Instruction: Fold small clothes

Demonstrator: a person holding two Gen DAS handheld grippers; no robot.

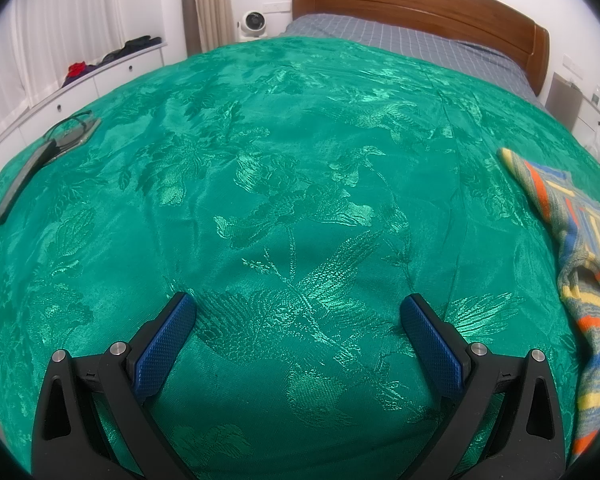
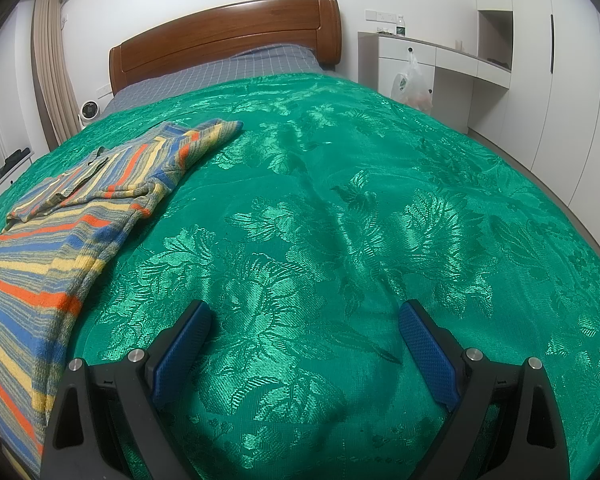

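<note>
The left hand-held gripper is hovering over the green bedspread, fingers spread apart and holding nothing. The right hand-held gripper is hovering likewise, fingers apart. The striped garment is lying on the bedspread at 9 o'clock in the right wrist view, at 3 o'clock in the left wrist view, untouched by either gripper.

Green bedspread under striped sweater, remote.

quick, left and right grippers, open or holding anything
left gripper: open, holding nothing, over the green bedspread.
right gripper: open, holding nothing, striped sweater lies to its left.
</note>
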